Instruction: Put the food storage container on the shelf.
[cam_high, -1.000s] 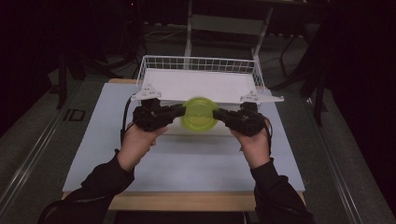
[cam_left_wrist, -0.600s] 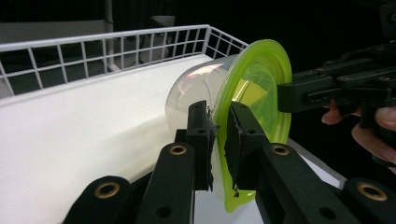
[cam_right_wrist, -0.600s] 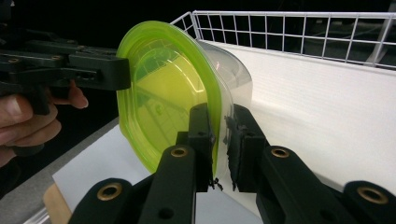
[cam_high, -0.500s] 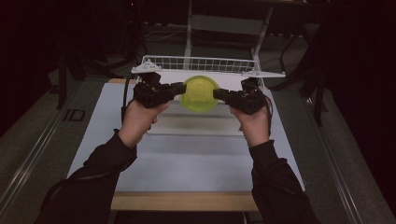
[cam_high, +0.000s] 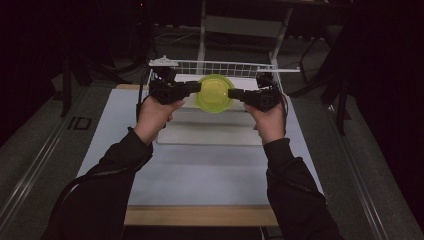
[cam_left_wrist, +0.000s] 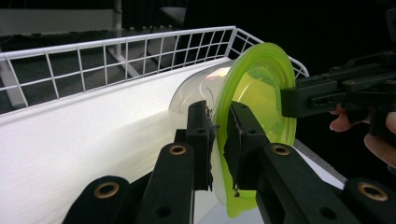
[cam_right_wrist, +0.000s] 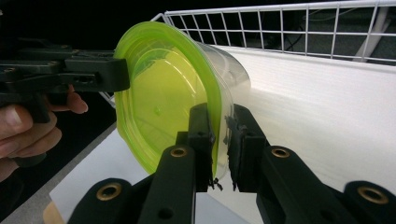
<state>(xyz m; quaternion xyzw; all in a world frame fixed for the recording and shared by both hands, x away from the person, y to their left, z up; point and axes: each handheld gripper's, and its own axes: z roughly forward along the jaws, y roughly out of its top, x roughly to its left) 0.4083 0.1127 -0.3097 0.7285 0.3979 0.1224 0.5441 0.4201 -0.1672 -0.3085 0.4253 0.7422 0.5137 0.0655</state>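
Observation:
A clear plastic container with a yellow-green lid (cam_high: 214, 93) hangs tipped on its side between both grippers, lid facing the person, just above the near rim of a white wire basket (cam_high: 225, 62). My left gripper (cam_high: 197, 88) is shut on the lid's left rim and my right gripper (cam_high: 231, 93) is shut on its right rim. In the left gripper view the jaws (cam_left_wrist: 219, 126) pinch the lid's edge (cam_left_wrist: 257, 88), with the right gripper (cam_left_wrist: 292, 98) gripping the far side. In the right gripper view the jaws (cam_right_wrist: 220, 130) clamp the rim (cam_right_wrist: 159, 93), and the left gripper (cam_right_wrist: 119, 74) holds the opposite edge.
The basket (cam_left_wrist: 116, 51) has low mesh walls and a white liner (cam_right_wrist: 327, 107) on its floor. It stands at the far end of a pale mat (cam_high: 200, 170) on the table. Dark stands and a metal frame (cam_high: 240, 25) lie beyond it.
Both hands have carried the container away from the person and upward, from over the mat to the basket's near rim. The grips look unchanged.

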